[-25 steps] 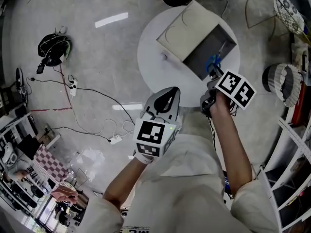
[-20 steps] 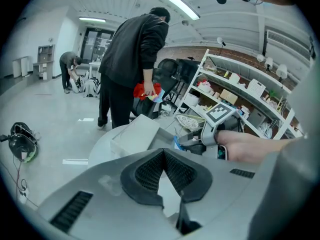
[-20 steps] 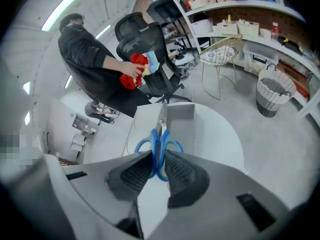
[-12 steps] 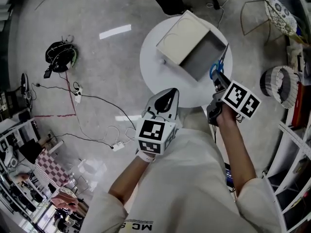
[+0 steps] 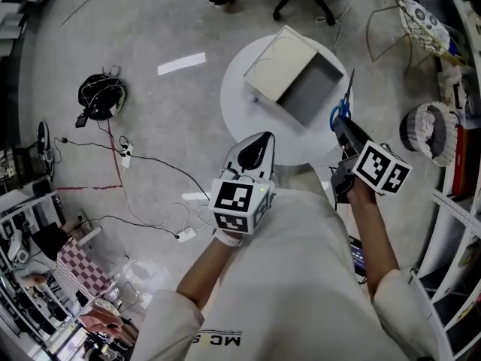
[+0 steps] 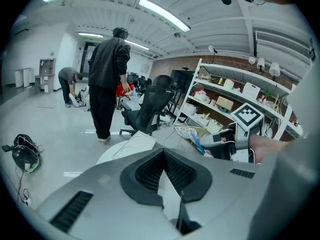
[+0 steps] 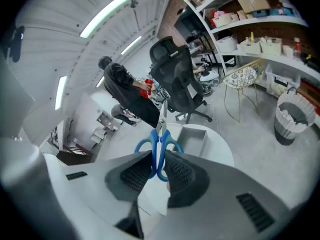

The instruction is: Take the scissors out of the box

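Note:
Blue-handled scissors (image 7: 160, 145) stand blades-up in my right gripper (image 7: 159, 173), which is shut on their handles. In the head view the scissors (image 5: 343, 105) are lifted clear of the open grey box (image 5: 294, 74), to its right, above the round white table (image 5: 240, 119). The box (image 7: 196, 140) looks empty inside. My left gripper (image 5: 252, 156) hangs near the table's front edge with its jaws closed together and nothing between them. The same left gripper (image 6: 167, 181) points toward the box (image 6: 134, 142) in the left gripper view.
A black office chair (image 7: 180, 79) stands beyond the table, with a person (image 6: 107, 79) next to it. Shelving (image 5: 458, 224) and a round wire bin (image 5: 434, 130) line the right side. Cables and a power strip (image 5: 120, 156) trail over the floor at left.
My right gripper has lifted the scissors out of the box and drawn them back to the right. The left gripper has barely moved.

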`<state>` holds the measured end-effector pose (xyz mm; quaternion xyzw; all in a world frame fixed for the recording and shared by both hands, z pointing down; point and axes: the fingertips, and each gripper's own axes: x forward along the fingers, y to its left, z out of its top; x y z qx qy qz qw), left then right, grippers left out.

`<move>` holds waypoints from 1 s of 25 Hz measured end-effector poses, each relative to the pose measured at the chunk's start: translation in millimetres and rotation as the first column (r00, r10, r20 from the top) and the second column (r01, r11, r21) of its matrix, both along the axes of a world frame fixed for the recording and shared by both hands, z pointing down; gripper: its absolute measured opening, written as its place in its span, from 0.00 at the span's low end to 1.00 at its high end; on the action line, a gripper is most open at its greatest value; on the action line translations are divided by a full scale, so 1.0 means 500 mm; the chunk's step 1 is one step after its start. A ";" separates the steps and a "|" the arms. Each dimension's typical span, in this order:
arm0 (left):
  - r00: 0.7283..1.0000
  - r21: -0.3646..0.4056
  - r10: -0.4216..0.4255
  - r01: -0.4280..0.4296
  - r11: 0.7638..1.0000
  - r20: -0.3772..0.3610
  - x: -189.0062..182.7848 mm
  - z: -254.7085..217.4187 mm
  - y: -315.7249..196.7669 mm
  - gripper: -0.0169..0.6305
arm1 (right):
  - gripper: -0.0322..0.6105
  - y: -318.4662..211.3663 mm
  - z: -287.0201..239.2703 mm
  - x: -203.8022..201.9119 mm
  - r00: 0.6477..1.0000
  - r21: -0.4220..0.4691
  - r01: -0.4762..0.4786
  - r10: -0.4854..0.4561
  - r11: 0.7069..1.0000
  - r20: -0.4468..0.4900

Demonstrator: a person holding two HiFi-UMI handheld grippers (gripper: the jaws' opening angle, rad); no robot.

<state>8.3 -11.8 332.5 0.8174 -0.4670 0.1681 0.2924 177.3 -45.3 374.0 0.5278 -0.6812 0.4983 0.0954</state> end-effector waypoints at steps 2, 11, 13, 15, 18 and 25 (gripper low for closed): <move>1.000 0.017 -0.004 0.004 1.000 -0.001 -0.002 -0.013 -0.002 0.04 | 0.27 0.010 -0.023 0.003 1.000 0.037 0.024 -0.023 0.999 -0.017; 1.000 0.089 -0.003 0.005 0.996 -0.021 -0.012 -0.068 0.002 0.04 | 0.27 0.056 -0.119 0.010 0.983 0.212 0.156 -0.131 0.965 -0.127; 1.000 0.104 0.005 -0.002 0.995 -0.026 -0.011 -0.081 0.007 0.04 | 0.27 0.069 -0.143 0.008 0.974 0.245 0.196 -0.161 0.949 -0.156; 0.999 0.112 0.008 -0.004 0.994 -0.032 -0.010 -0.089 0.012 0.04 | 0.27 0.086 -0.163 0.008 0.963 0.269 0.240 -0.194 0.933 -0.186; 0.999 0.120 0.009 -0.005 0.993 -0.038 -0.007 -0.098 0.018 0.04 | 0.27 0.112 -0.186 0.008 0.949 0.295 0.293 -0.238 0.909 -0.207; 0.999 0.142 0.015 -0.009 0.990 -0.040 -0.012 -0.117 0.027 0.04 | 0.27 0.161 -0.205 -0.008 0.912 0.365 0.403 -0.335 0.839 -0.237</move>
